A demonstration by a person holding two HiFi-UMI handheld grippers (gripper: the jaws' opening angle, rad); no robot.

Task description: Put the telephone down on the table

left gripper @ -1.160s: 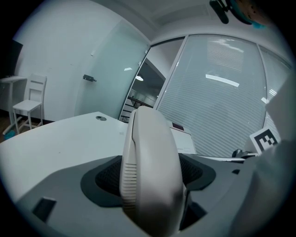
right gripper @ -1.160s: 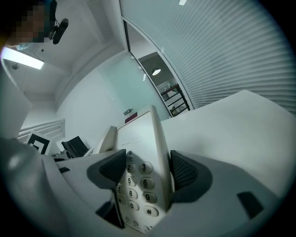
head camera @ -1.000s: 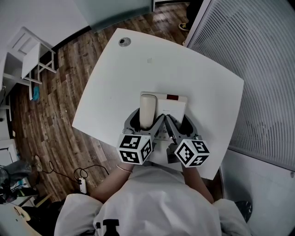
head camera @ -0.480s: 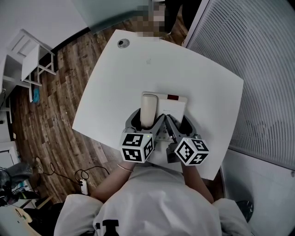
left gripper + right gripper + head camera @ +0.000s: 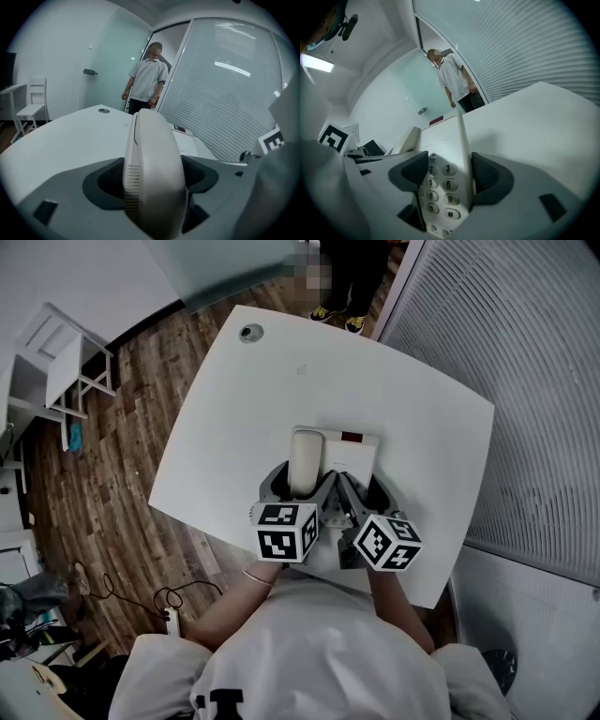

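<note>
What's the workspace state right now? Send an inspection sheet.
Surface: white table, grommet at its far left corner.
Job's things: telephone by the table's near edge, handset on its left side; whether it touches the table cannot be told.
Clutter: nothing seen.
Grippers: left gripper shut on handset; right gripper shut on telephone's keypad side.
Cables: power strip with cord on the floor, left.
Surroundings: wooden floor, white chair, person standing beyond the table, blinds at right.
</note>
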